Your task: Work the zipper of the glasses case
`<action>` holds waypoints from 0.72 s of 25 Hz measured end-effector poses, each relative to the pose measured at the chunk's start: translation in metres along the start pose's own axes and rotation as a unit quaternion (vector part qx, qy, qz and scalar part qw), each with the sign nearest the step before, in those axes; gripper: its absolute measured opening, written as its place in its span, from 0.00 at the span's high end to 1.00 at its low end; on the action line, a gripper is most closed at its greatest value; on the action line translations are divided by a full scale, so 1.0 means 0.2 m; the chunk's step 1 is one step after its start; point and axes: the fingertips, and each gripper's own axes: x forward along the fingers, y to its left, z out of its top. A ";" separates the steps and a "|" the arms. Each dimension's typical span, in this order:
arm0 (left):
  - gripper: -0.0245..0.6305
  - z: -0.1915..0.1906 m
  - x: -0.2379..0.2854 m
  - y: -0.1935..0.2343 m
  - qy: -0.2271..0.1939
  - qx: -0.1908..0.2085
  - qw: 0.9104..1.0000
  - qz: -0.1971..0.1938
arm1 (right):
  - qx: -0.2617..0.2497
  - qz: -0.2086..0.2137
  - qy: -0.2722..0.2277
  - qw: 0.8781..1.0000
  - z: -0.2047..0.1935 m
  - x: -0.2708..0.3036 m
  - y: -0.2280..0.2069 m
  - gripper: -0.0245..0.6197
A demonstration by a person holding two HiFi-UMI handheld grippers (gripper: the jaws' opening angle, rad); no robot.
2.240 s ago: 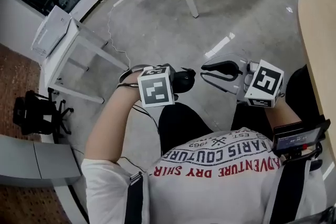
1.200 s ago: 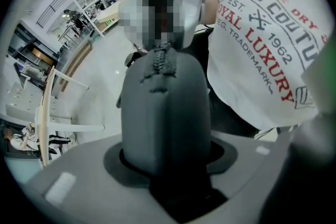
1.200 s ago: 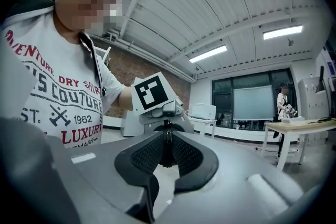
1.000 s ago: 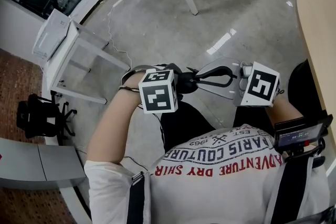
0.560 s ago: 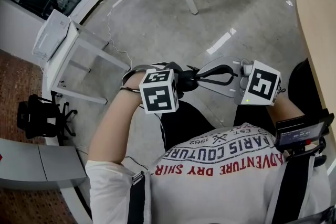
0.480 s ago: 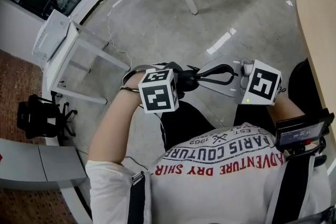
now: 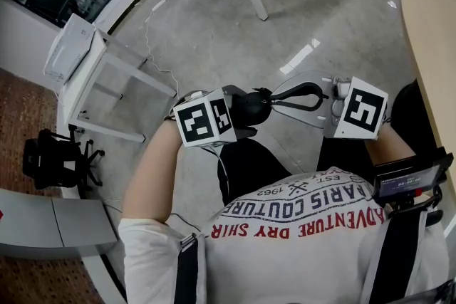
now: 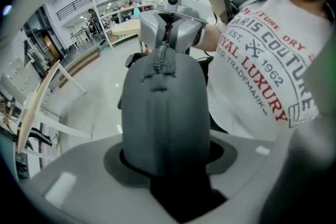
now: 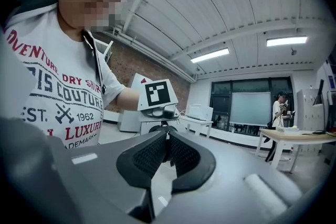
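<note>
L gripper (image 7: 242, 110): clamped on glasses case (image 8: 163, 113). Case dk grey, held in mid-air above person's lap, over the floor (image 7: 214, 32). Rounded end sticks out past the jaws, zipper (image 8: 160, 60) running along the side facing the camera.

R gripper (image 7: 273, 97): jaws nearly together, tips pinched on zipper pull (image 9: 167, 135) at case's far end.

Grippers meet tip to tip, just in front of person's shirt (image 7: 299, 217). Counter (image 7: 431, 46) edge at R, well apart.
</note>
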 end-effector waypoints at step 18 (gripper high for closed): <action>0.59 0.18 -0.04 -0.14 -0.186 -0.102 0.967 -0.139 | -0.027 -0.001 -0.009 1.000 0.04 -0.05 -0.01 0.96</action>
